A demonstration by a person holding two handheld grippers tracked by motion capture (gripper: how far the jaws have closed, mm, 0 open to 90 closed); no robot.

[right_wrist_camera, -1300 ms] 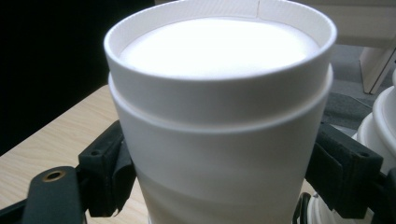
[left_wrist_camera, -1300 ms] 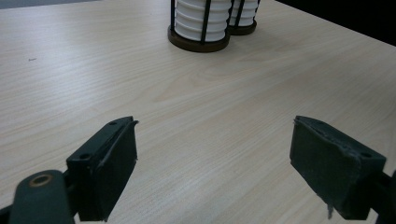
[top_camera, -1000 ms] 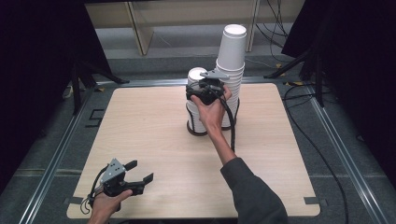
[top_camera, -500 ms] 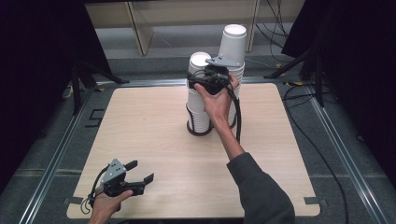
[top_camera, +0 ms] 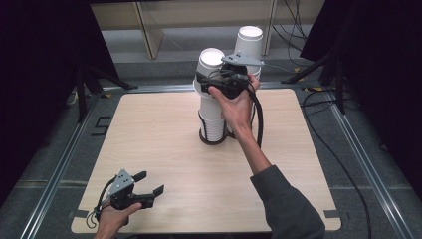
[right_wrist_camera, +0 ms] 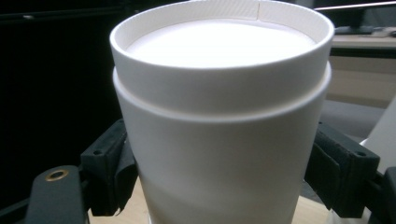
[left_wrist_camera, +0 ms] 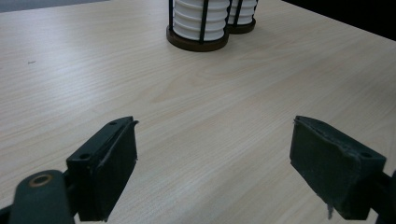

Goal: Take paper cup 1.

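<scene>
Resting near the table's (top_camera: 164, 149) front left corner, the left gripper (top_camera: 149, 190) has its jaws wide apart with nothing between them. In the middle stands a stack of cups (top_camera: 213, 119) in a holder, with a second stack (top_camera: 247, 42) just behind. The right gripper (top_camera: 206, 82) squeezes the top cup (right_wrist_camera: 219, 121) at both sides. The cup looks gripped and partly lifted; pulling it free and setting it down are left.
</scene>
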